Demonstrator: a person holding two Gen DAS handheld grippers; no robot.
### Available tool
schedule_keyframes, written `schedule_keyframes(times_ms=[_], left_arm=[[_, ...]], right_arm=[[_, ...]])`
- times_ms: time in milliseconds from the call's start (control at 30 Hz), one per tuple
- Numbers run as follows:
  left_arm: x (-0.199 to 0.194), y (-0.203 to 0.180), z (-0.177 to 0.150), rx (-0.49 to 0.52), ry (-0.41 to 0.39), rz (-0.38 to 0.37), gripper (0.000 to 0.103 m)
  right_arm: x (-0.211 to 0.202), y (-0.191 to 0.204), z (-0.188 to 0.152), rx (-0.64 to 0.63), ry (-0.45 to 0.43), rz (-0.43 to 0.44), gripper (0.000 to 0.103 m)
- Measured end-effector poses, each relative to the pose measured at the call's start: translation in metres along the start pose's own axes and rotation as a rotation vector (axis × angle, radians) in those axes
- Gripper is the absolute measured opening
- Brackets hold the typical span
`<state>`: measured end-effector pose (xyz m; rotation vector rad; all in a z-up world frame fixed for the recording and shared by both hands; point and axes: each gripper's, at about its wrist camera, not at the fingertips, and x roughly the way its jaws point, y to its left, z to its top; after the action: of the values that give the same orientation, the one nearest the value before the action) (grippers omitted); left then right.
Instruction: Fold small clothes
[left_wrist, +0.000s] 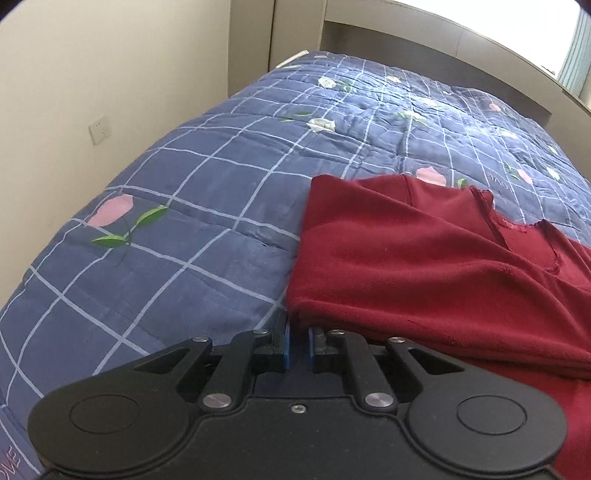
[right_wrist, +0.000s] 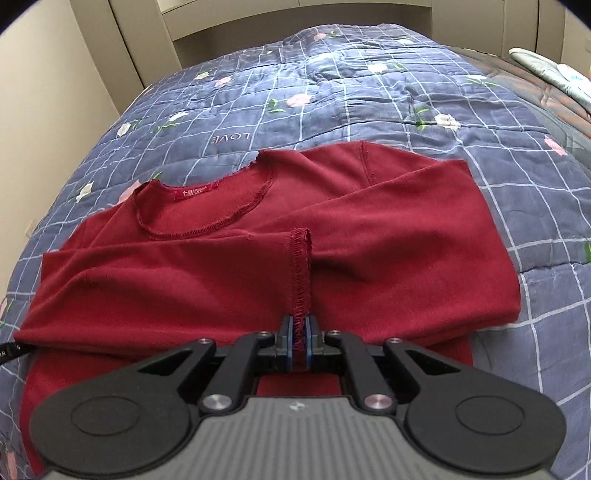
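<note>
A dark red long-sleeved top (right_wrist: 221, 273) lies face up on the blue checked quilt (right_wrist: 332, 103), neckline and label (right_wrist: 195, 192) away from me. Both sleeves are folded across the body. My right gripper (right_wrist: 300, 325) is shut on the stitched cuff (right_wrist: 301, 266) of the sleeve that crosses from the left, and the cuff edge stands up between the pads. In the left wrist view the red top (left_wrist: 424, 266) fills the right side. My left gripper (left_wrist: 298, 325) sits at its near left folded corner, jaws almost together with the fabric edge at the tips.
The quilt (left_wrist: 184, 221) covers the bed, which stands against a cream wall with a socket (left_wrist: 99, 128). A wooden headboard ledge (left_wrist: 443, 40) runs along the far end. A pale folded cloth (right_wrist: 546, 70) lies at the far right of the bed.
</note>
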<state>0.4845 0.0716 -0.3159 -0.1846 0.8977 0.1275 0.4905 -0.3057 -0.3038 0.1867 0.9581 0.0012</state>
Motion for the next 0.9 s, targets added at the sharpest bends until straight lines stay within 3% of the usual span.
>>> schedule_keyframes(times_ms=[133,200,233,267,333,367,400,433,600,767,900], left_arm=[[0.0,0.011,0.005,-0.046,0.041,-0.035,0.006],[0.001,0.015,0.007,-0.066,0.075,-0.018,0.001],[0.0,0.02,0.007,-0.075,0.077,-0.027,0.005],[-0.003,0.024,0.006,-0.087,0.074,-0.042,0.006],[-0.009,0.029,0.005,-0.092,0.073,-0.06,0.024],[-0.013,0.03,0.003,-0.083,0.07,-0.06,0.03],[-0.017,0.03,0.001,-0.072,0.067,-0.053,0.044],[-0.022,0.03,-0.001,-0.058,0.063,-0.04,0.057],[-0.05,0.03,-0.013,0.006,0.041,-0.002,0.089],[-0.081,0.027,-0.036,0.05,0.083,-0.06,0.097],[-0.101,0.018,-0.063,0.084,0.157,-0.134,0.099]], right_arm=[[-0.002,0.002,0.001,-0.014,-0.004,-0.025,0.014],[-0.005,0.002,0.0,-0.017,-0.008,-0.035,0.025],[-0.007,0.001,-0.001,-0.016,-0.01,-0.037,0.03],[-0.01,0.0,-0.002,-0.018,-0.015,-0.043,0.04],[-0.018,-0.001,-0.007,-0.022,-0.027,-0.045,0.053],[-0.023,-0.002,-0.011,-0.023,-0.031,-0.044,0.062],[-0.028,-0.003,-0.015,-0.024,-0.029,-0.053,0.074],[-0.032,-0.004,-0.02,-0.025,-0.027,-0.068,0.078],[-0.061,-0.018,-0.052,0.004,-0.001,-0.118,0.095],[-0.094,-0.039,-0.096,0.066,0.061,-0.193,0.1],[-0.118,-0.056,-0.128,0.115,0.115,-0.192,0.1]])
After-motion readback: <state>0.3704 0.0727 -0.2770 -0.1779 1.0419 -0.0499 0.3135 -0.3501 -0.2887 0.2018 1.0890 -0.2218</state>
